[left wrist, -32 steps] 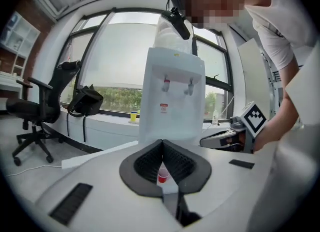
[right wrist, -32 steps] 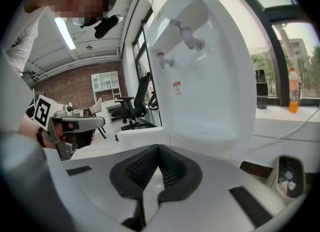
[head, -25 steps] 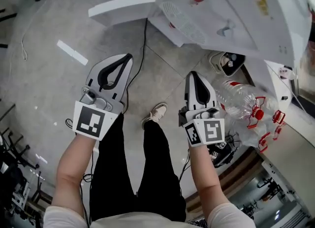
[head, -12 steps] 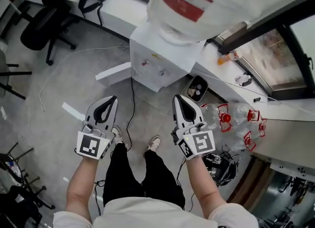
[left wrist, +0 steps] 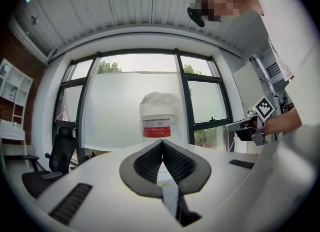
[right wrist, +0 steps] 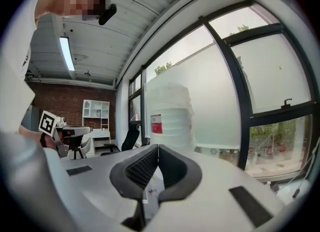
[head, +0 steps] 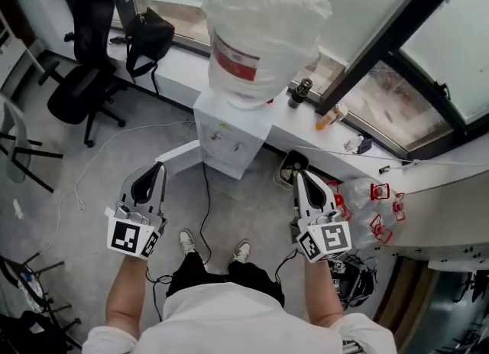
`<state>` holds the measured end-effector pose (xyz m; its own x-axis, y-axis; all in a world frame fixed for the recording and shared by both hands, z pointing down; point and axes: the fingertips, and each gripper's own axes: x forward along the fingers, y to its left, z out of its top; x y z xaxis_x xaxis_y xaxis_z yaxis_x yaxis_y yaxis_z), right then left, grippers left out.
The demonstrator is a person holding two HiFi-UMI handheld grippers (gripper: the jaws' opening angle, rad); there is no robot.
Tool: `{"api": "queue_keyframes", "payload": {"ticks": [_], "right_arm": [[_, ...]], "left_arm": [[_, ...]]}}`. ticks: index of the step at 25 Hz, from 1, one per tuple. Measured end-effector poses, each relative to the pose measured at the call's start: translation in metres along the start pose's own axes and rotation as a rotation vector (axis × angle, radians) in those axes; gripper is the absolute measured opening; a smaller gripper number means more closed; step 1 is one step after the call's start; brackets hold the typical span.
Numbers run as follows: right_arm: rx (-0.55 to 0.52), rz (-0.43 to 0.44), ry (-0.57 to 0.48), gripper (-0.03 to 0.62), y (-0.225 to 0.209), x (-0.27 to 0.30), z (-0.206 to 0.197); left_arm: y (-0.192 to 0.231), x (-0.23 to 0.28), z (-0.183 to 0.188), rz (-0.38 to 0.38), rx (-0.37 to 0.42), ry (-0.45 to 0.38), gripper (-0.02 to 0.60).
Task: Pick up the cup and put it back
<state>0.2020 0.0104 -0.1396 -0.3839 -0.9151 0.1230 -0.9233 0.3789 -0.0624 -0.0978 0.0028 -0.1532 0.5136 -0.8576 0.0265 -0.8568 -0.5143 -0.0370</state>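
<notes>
A white water dispenser (head: 228, 134) stands against the window sill, topped by a big white wrapped bottle (head: 260, 31) with a red label. That bottle (left wrist: 159, 113) fills the middle of the left gripper view, and the same bottle (right wrist: 170, 118) stands ahead in the right gripper view. A small dark cup-like thing (head: 302, 92) stands on the sill beside the dispenser. My left gripper (head: 159, 169) is shut and holds nothing, pointing at the dispenser's left side. My right gripper (head: 298, 177) is also shut and holds nothing, just right of the dispenser.
A black office chair (head: 76, 92) and a black bag (head: 149, 31) are at the left. Several empty water bottles (head: 367, 192) lie at the right, a dark bin (head: 293, 165) sits by the dispenser, and cables (head: 205, 207) run over the floor.
Both grippers have risen from low over the floor to the dispenser's height. The view has lifted from the floor to the bottle and window. Both stayed shut.
</notes>
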Motion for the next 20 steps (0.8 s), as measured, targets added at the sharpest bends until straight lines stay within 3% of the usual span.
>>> {"api": "queue_keyframes", "payload": {"ticks": [4,9,16,20], "right_arm": [[-0.017,-0.023,-0.039,0.020,-0.016,-0.022,0.023],[-0.084,-0.031,-0.068,0.020,-0.030,-0.041,0.049],[-0.108,-0.108,-0.106,0.020,-0.032,-0.057,0.065],[-0.112,-0.090,-0.094,0.020,-0.022,-0.049,0.064]], "left_arm": [[0.007,-0.013,0.042,0.028,0.031,-0.069,0.023],[0.011,-0.036,0.067,0.080,0.062,-0.111,0.023],[0.017,-0.076,0.050,0.198,0.074,-0.078,0.023],[0.019,-0.069,0.041,0.195,0.039,-0.073,0.023]]}}
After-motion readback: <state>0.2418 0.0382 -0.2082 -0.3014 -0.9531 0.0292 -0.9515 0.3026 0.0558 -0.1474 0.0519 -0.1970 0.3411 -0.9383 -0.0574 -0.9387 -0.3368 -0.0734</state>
